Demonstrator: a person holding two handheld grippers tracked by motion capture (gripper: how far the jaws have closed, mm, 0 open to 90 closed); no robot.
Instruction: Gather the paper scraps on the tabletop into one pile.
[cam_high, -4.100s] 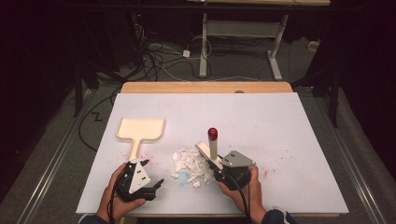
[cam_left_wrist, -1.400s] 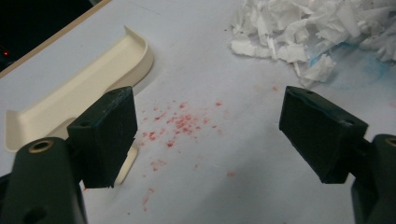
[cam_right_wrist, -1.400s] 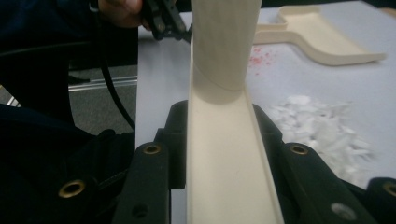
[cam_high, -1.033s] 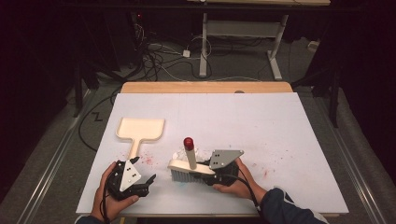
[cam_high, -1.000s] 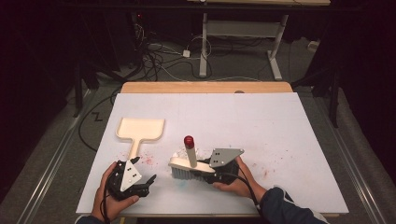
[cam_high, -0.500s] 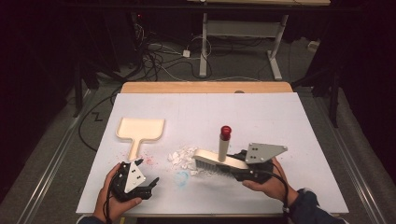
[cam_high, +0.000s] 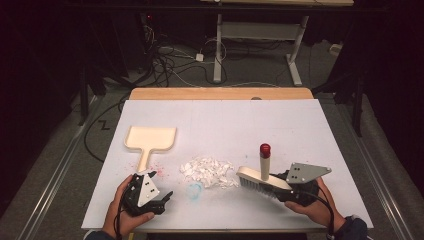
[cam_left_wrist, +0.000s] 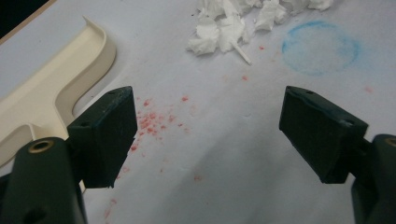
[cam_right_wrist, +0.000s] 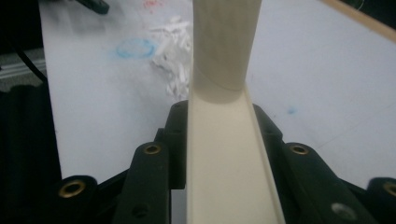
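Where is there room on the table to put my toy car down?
The far half of the white table, beyond the dustpan and brush, is bare. So is the right side past the brush. The near middle is crowded: paper scraps lie between the two grippers.

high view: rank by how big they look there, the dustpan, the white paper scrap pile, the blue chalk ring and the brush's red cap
1. Dustpan, largest.
2. Paper scrap pile, somewhat smaller in spread.
3. Blue chalk ring and red cap: both small and close in apparent size, so I won't rank them.

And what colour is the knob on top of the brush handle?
Red. The knob tops the cream brush, clearest in the high view.
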